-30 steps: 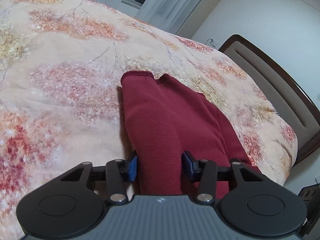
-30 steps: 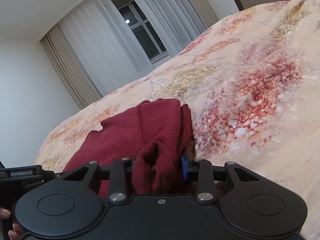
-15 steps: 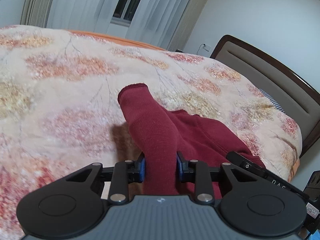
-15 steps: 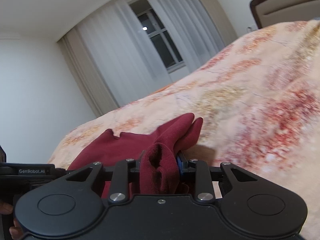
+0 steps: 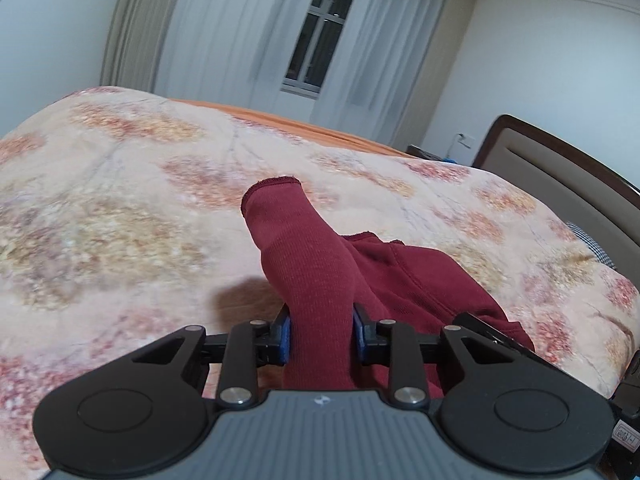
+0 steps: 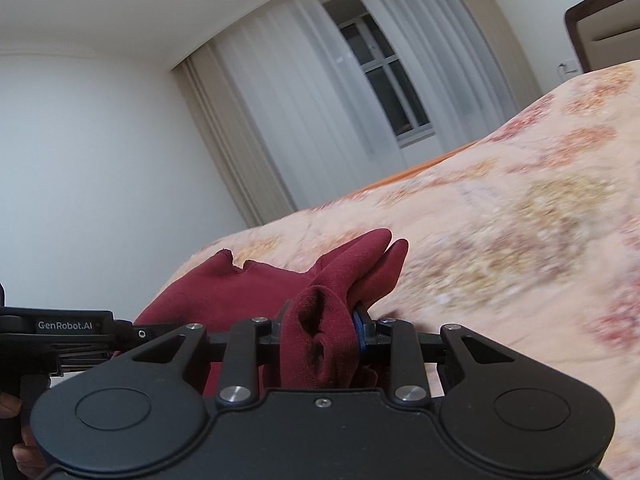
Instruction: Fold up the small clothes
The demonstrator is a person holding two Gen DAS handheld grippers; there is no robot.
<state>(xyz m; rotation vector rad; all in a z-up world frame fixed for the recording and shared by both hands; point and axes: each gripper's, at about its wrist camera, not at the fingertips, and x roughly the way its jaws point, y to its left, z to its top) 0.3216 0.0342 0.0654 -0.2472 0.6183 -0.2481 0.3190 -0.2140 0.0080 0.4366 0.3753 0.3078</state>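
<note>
Through the left wrist camera I see my left gripper point(image 5: 322, 338) pinching the maroon garment point(image 5: 404, 280) by its ribbed band above the floral bedspread point(image 5: 120, 220), while through the right wrist camera my right gripper point(image 6: 320, 338) clamps a bunched fold of it.

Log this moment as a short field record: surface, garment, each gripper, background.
surface: bed with floral quilt
garment: dark red knit garment, partly lifted off the quilt
left gripper: shut on a ribbed cuffed end of the garment, cuff pointing away from the camera
right gripper: shut on a bunched fold of the garment
headboard: brown frame, beige panel
window: behind sheer white curtains
</note>
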